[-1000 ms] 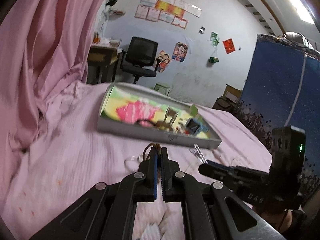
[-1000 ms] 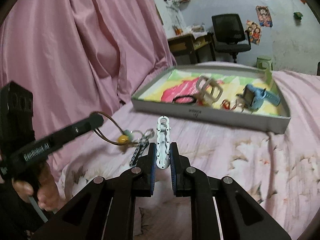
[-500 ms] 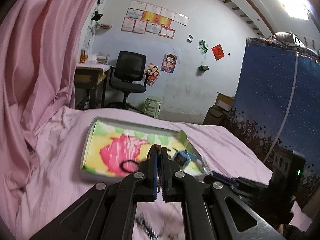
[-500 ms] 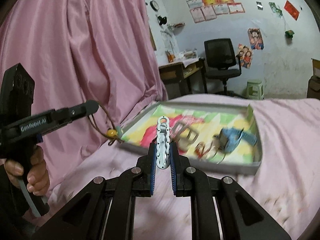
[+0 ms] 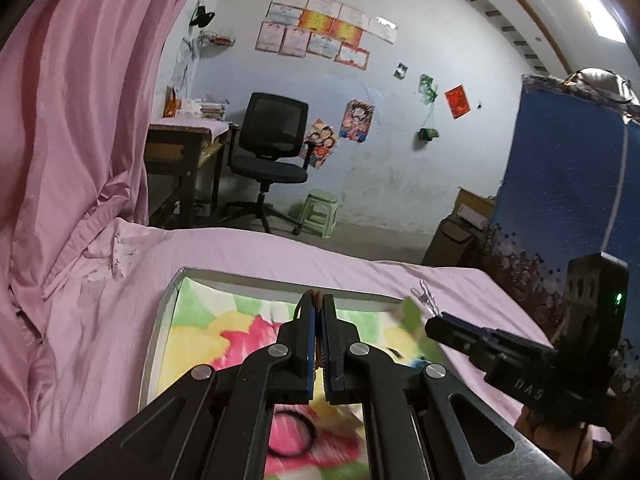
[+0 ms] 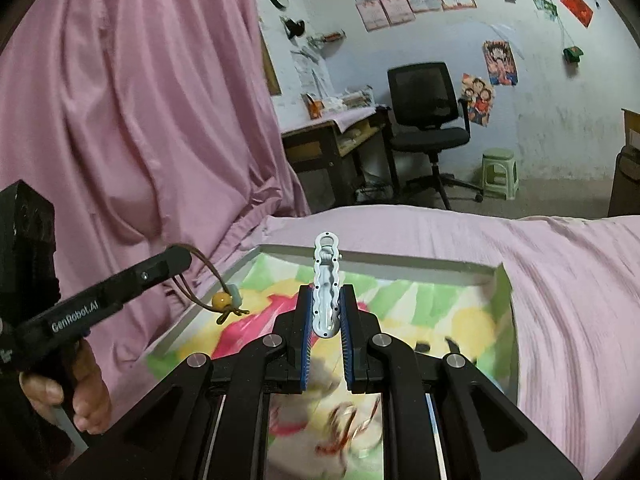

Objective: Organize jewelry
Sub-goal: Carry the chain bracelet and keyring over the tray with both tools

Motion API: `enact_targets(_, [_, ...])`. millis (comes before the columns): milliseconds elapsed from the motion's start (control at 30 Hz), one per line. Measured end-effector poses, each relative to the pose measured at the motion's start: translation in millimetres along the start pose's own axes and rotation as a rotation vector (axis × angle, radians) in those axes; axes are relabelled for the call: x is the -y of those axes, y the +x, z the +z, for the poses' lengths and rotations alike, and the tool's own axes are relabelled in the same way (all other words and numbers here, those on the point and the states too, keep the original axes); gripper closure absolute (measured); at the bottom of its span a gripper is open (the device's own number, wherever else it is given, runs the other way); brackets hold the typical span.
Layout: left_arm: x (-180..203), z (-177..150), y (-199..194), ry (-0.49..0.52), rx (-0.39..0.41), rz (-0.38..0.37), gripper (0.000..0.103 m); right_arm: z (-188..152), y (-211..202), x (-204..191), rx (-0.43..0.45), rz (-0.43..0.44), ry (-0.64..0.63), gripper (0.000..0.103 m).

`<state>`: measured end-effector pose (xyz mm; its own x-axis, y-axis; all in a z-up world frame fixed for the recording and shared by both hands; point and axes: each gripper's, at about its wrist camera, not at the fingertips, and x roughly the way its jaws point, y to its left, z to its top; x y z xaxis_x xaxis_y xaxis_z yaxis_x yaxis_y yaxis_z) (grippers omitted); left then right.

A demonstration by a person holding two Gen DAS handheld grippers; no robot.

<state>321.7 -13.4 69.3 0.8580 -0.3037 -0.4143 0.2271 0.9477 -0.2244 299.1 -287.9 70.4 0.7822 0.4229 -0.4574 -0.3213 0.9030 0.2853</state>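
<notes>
While grippers (image 6: 326, 316) overhang tray rim (image 6: 400, 264), loaded

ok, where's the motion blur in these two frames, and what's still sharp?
Left wrist view: tray lining smeared, worst lower right; left hand-held gripper and room crisp. Right wrist view: tray contents below the fingers blurred; white hair clip and right hand-held gripper sharp.

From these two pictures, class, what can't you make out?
- Left view: the left claw hides most of its cord.
- Right view: items low in the tray are motion-blurred, partly behind the right claw holding the clip.
</notes>
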Motion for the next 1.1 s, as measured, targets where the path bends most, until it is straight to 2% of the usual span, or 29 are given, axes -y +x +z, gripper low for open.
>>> enact_targets(267, [-22,3,57,-0.024,-0.092,0.019,0.1,9,70,9,-0.151,-0.008,0.052,0.091])
enact_targets(500, [-40,0,88,-0.066,-0.176,0.061,0.1,-2,109,11,-0.269,-0.03,0.086,0.091])
enact_targets(633, [-51,-1,95,-0.115,-0.212,0.089,0.1,-11,119,14,-0.318,-0.052,0.096,0.091])
enact_targets(733, [-52,-1,94,-0.134,-0.215,0.086,0.1,-17,123,17,-0.345,-0.036,0.109,0.091])
enact_targets(1100, [-55,-2,92,-0.173,-0.241,0.091,0.099,-25,127,13,-0.382,-0.025,0.097,0.09])
